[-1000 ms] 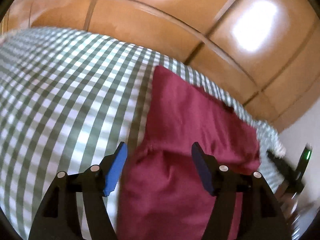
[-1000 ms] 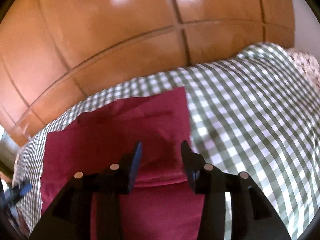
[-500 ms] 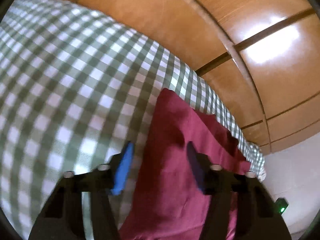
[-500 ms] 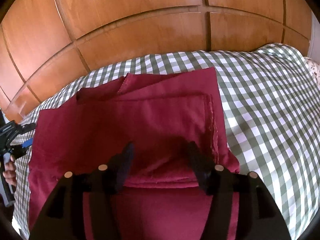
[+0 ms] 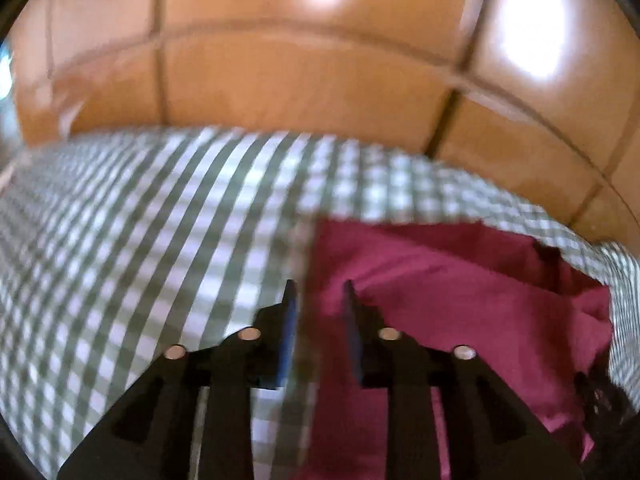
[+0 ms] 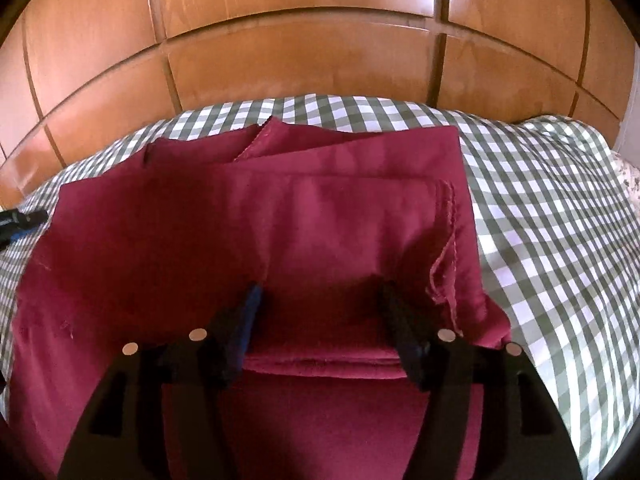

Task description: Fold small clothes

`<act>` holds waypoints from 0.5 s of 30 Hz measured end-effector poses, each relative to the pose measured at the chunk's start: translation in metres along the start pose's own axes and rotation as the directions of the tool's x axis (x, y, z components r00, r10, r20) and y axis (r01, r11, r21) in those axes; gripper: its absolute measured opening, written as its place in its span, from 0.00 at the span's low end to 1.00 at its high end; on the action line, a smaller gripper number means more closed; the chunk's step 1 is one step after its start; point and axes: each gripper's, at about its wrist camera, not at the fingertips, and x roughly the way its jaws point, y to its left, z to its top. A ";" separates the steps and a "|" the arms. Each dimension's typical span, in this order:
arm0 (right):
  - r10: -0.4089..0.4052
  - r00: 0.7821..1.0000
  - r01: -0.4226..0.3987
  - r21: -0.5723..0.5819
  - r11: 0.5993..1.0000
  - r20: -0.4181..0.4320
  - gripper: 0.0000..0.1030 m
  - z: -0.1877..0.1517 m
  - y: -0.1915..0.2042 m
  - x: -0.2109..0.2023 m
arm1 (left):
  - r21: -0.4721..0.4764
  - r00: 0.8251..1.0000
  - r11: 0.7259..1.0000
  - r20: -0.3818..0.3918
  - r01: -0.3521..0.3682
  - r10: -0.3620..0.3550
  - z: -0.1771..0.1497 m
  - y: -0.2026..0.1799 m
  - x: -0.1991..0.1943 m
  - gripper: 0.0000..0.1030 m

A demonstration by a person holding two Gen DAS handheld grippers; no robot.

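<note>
Maroon garment (image 6: 248, 216) — soft, light, limp cloth, likely to sag — lies part-folded on the checked bed (image 6: 560, 216); right gripper (image 6: 320, 300) gapes, left gripper (image 5: 318, 296) sits narrowed, both empty — best pinched at a hemmed corner.
</note>
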 end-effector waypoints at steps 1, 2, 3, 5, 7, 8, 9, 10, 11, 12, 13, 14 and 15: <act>0.001 1.000 -0.001 0.001 1.000 0.001 0.61 0.000 -0.001 0.000 | 0.046 0.999 0.998 0.016 0.032 -0.033 0.000 -0.010 -0.005 0.33; 0.002 1.000 -0.002 0.002 1.000 0.001 0.61 0.000 -0.001 0.000 | 0.071 0.999 0.996 0.016 0.049 -0.051 0.000 -0.016 -0.005 0.33; 0.007 1.000 -0.007 0.006 1.000 0.002 0.61 0.000 -0.002 0.000 | 0.101 0.997 0.992 0.003 0.075 -0.075 0.001 -0.026 -0.002 0.33; 0.015 1.000 -0.015 0.012 1.000 0.003 0.62 0.001 -0.003 -0.001 | 0.120 0.995 0.987 -0.028 0.104 -0.101 0.002 -0.034 0.008 0.33; 0.026 1.000 -0.026 0.022 0.999 0.005 0.63 0.000 -0.004 -0.001 | 0.118 0.991 0.988 -0.101 0.096 -0.084 0.001 -0.038 0.032 0.33; 0.035 0.999 -0.035 0.027 0.999 0.006 0.63 0.000 -0.005 -0.001 | 0.097 0.988 0.991 -0.129 0.095 -0.082 -0.002 -0.036 0.042 0.33; 0.040 0.999 -0.040 0.032 0.999 0.007 0.64 0.000 -0.006 -0.001 | 0.079 0.987 0.992 -0.136 0.100 -0.089 -0.004 -0.032 0.051 0.33; 0.045 0.999 -0.045 0.035 0.998 0.008 0.64 0.000 -0.006 0.000 | 0.086 0.991 0.992 -0.105 0.094 -0.084 -0.006 -0.030 0.054 0.33; 0.048 0.999 -0.048 0.036 0.998 0.010 0.64 0.000 -0.006 0.000 | 0.099 0.993 0.992 -0.097 0.084 -0.074 -0.008 -0.031 0.055 0.33; 0.052 0.999 -0.052 0.038 0.998 0.011 0.65 -0.001 -0.006 0.001 | 0.104 0.994 0.992 -0.090 0.076 -0.067 -0.009 -0.032 0.056 0.33; 0.058 0.998 -0.059 0.043 0.997 0.012 0.65 -0.001 -0.007 0.001 | 0.107 0.994 0.992 -0.086 0.069 -0.060 -0.010 -0.034 0.055 0.33; 0.062 0.998 -0.063 0.046 0.997 0.014 0.66 -0.001 -0.008 0.001 | 0.099 0.994 0.993 -0.089 0.066 -0.057 -0.010 -0.034 0.056 0.33; 0.063 0.998 -0.064 0.047 0.997 0.015 0.66 -0.001 -0.008 0.000 | 0.084 0.994 0.995 -0.096 0.061 -0.053 -0.010 -0.034 0.053 0.33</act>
